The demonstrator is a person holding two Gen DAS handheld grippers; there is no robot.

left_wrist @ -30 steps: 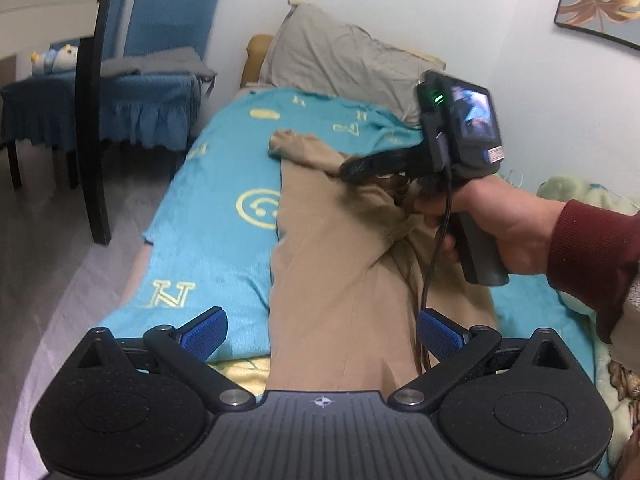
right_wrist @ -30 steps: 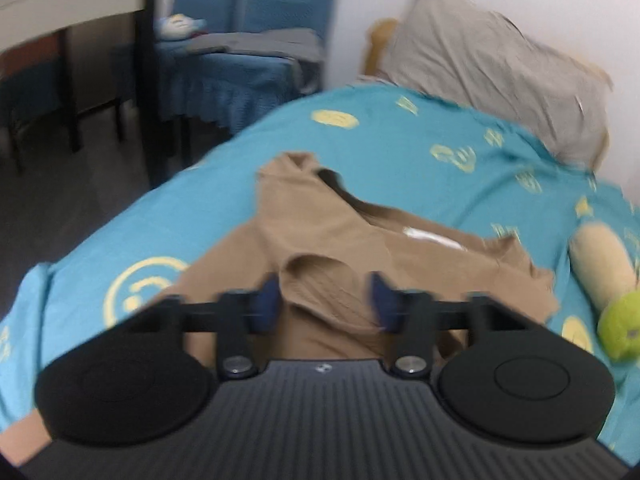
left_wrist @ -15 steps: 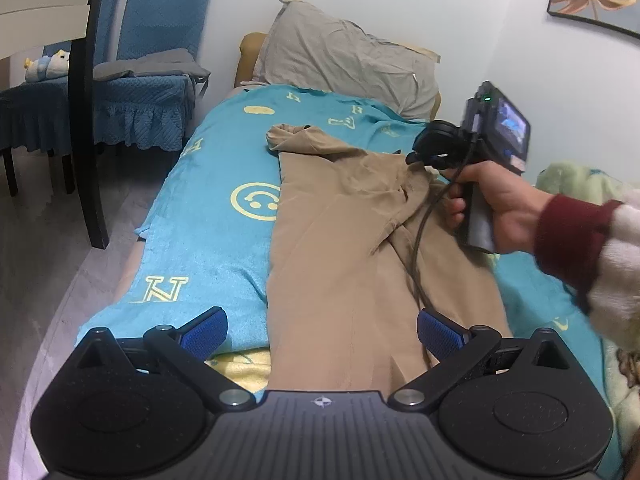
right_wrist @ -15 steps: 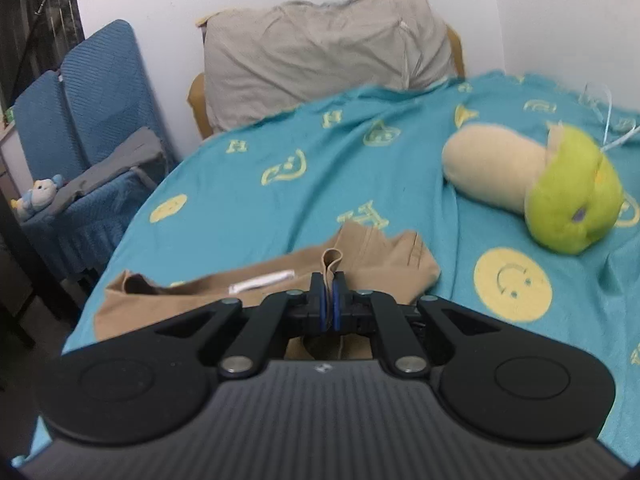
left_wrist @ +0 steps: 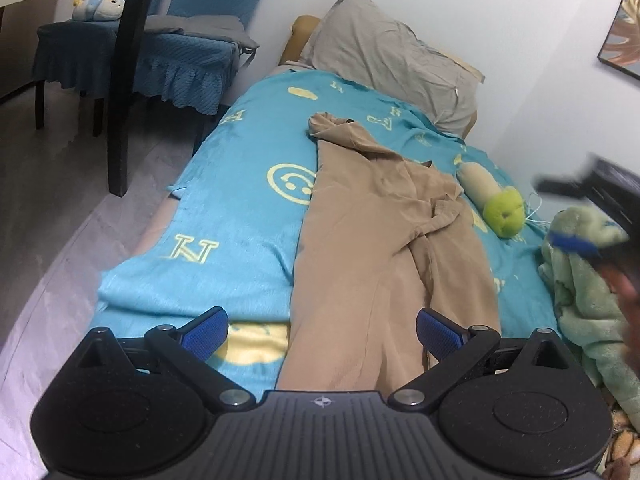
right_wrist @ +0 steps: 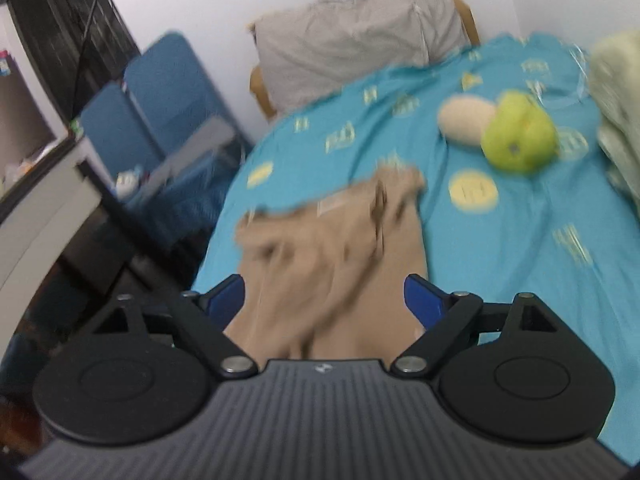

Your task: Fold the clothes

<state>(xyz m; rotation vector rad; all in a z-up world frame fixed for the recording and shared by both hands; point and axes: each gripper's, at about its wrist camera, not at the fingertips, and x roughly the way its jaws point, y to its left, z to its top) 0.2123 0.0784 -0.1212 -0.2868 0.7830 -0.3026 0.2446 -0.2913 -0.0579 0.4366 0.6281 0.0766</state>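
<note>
Tan trousers (left_wrist: 376,248) lie lengthwise on a bed with a turquoise blanket (left_wrist: 240,216), waistband toward the pillow, one leg folded over the other. My left gripper (left_wrist: 322,330) hovers open over the leg ends near the foot of the bed, nothing between its fingers. In the right wrist view the trousers (right_wrist: 332,248) are blurred by motion; my right gripper (right_wrist: 324,300) is open above them and holds nothing. The right gripper (left_wrist: 588,216) also shows as a blur at the right edge of the left wrist view.
A grey pillow (left_wrist: 384,60) leans at the head of the bed. A beige and green plush toy (left_wrist: 494,200) lies right of the trousers, with a green fleece blanket (left_wrist: 588,292) beside it. A blue chair (left_wrist: 160,56) and a dark table leg (left_wrist: 124,92) stand at the left.
My right gripper let go of the waistband, opened and pulled back to the right, off the trousers. The waistband now lies flat on the bed. My left gripper stayed open and drew back slightly.
</note>
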